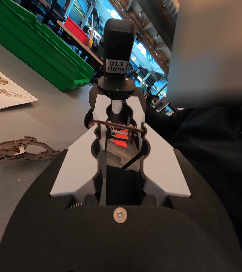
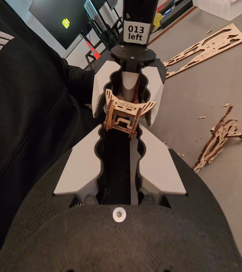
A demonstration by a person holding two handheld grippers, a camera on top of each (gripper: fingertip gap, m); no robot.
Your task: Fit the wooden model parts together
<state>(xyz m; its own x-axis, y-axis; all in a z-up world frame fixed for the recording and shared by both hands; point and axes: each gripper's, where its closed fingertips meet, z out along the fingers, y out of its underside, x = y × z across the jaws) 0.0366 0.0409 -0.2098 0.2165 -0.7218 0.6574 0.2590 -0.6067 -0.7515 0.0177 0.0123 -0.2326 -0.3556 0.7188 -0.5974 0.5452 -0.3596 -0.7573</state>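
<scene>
A small wooden sub-assembly hangs between my two grippers, which face each other tip to tip above the table. In the right wrist view it is a curved pale plate slotted onto a small frame with two side ribs. My left gripper is shut on the plate, seen edge-on as a dark strip across its fingertips. My right gripper is shut on the frame's side ribs. Each gripper also shows in the other's view, the right one and the left one.
Stacked green bins, an instruction sheet and a punched-out wooden sheet lie to the left. A second wooden sheet, a part-built wooden model and scattered wood chips lie on the grey table. A person's black jacket is close by. The grippers are tip to tip, or close to it.
</scene>
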